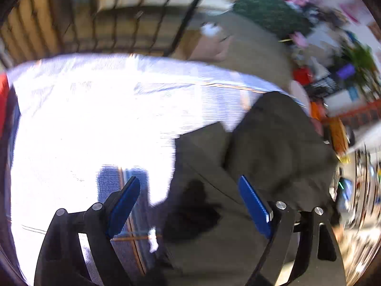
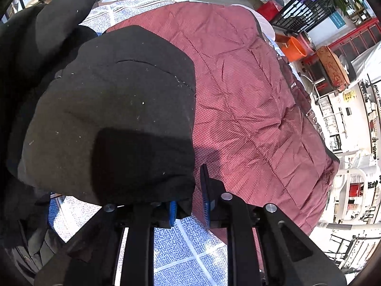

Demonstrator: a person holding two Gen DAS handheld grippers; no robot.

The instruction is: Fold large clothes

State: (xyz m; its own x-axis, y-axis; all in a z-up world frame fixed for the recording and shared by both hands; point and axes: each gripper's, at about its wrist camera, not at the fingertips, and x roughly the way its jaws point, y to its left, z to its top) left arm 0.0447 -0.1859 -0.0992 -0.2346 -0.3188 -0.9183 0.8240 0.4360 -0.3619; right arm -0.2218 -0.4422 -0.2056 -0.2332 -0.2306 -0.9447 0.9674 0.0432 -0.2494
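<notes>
A large dark coat lies on a bed with a white and blue patterned sheet. In the left wrist view my left gripper is open, its blue pads spread wide just above the coat's near edge, holding nothing. The view is blurred. In the right wrist view the same dark coat is bunched up and drapes over my right gripper. The left pad is mostly hidden under the coat's hem. The jaws stand narrowly apart with cloth at the left pad.
A maroon quilted blanket covers the bed right of the coat. The patterned sheet shows below the gripper. An orange bucket, black railing and shelves stand beyond the bed's right edge. A wooden slatted headboard is behind the bed.
</notes>
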